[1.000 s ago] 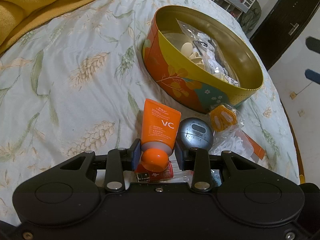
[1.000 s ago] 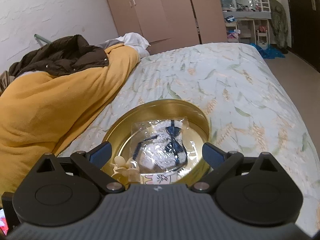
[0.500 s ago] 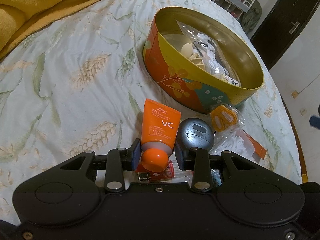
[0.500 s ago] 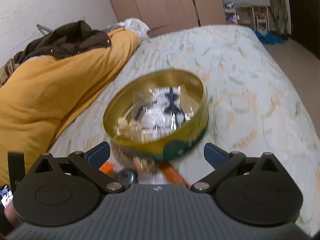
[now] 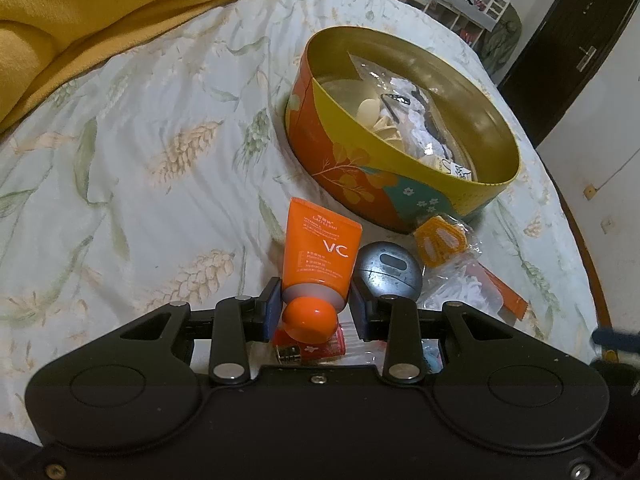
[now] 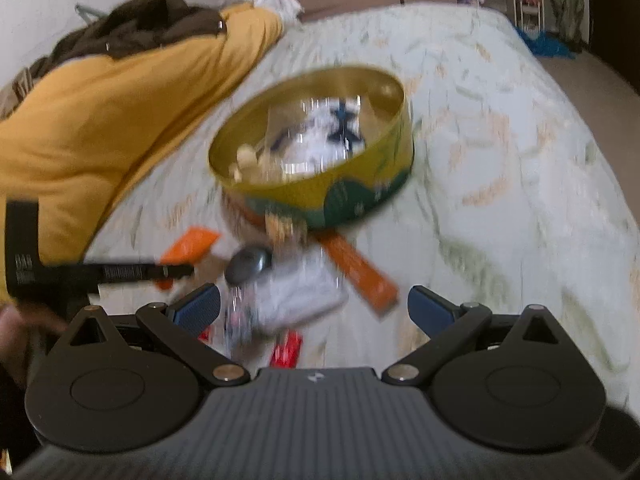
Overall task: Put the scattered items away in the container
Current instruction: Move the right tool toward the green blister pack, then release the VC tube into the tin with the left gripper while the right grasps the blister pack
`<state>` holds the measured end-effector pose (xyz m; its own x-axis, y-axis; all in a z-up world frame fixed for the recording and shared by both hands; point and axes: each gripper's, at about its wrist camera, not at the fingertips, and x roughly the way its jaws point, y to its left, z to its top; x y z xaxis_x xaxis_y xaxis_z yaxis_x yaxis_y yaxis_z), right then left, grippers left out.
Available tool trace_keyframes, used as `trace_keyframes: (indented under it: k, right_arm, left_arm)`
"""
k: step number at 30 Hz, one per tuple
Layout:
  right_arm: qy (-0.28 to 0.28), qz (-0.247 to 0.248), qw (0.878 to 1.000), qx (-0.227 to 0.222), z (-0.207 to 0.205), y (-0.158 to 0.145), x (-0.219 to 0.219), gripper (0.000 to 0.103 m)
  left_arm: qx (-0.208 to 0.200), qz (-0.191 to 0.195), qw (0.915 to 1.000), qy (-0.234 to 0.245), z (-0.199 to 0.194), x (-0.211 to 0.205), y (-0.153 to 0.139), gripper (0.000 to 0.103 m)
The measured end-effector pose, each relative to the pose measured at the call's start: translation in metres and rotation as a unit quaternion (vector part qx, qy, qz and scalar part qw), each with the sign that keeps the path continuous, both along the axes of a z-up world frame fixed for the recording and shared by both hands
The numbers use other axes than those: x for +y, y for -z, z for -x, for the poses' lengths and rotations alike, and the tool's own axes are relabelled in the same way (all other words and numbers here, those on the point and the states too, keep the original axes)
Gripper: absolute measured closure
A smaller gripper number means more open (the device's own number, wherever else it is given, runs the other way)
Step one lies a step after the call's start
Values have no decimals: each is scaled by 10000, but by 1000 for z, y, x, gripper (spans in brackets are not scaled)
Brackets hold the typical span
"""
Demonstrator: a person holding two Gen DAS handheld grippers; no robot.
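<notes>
The right gripper (image 6: pixel 314 306), jaws wide apart and empty, was brought back from over the tin (image 6: pixel 316 184) down toward the scattered items. The left gripper (image 5: pixel 314 310) was kept clamped on the orange tube (image 5: pixel 320 256), not yet lifted.

A yellow blanket (image 5: pixel 80 12) lies on the leaf-patterned bedsheet (image 5: pixel 140 168), seemingly under a brown jacket (image 6: pixel 152 24).

**Open bed to the sides, clutter packed before the tin**

The tin (image 5: pixel 400 184) stands open-topped, its mouth free from above, though bags already cover its floor. Just in front of it the tube (image 5: pixel 320 252), grey disc (image 5: pixel 388 268), orange packet (image 5: pixel 440 236) and clear bags (image 6: pixel 296 300) crowd together, leaving little bare bed (image 5: pixel 140 168) between them. Left of the tin the bed lies free up to the yellow blanket (image 5: pixel 80 12); to its right the bed is also bare.
</notes>
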<state>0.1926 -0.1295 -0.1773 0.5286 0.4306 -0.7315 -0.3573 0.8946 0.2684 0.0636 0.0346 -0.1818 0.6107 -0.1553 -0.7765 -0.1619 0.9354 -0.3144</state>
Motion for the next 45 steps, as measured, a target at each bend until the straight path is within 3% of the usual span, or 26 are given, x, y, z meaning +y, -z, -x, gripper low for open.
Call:
trace_keyframes:
  k: [13, 24, 45]
  right_arm:
    - [-373, 667, 9944, 725, 10, 32, 16, 0]
    - [-556, 1029, 9864, 1155, 5, 49, 29, 0]
    - [-594, 1482, 9776, 1373, -1, 71, 43, 14]
  left_arm:
    - [-92, -168, 9995, 233, 10, -8, -15, 70]
    - [-517, -234, 9980, 261, 8, -1, -54, 70]
    - [-1101, -445, 9907, 663, -20, -21, -107, 70]
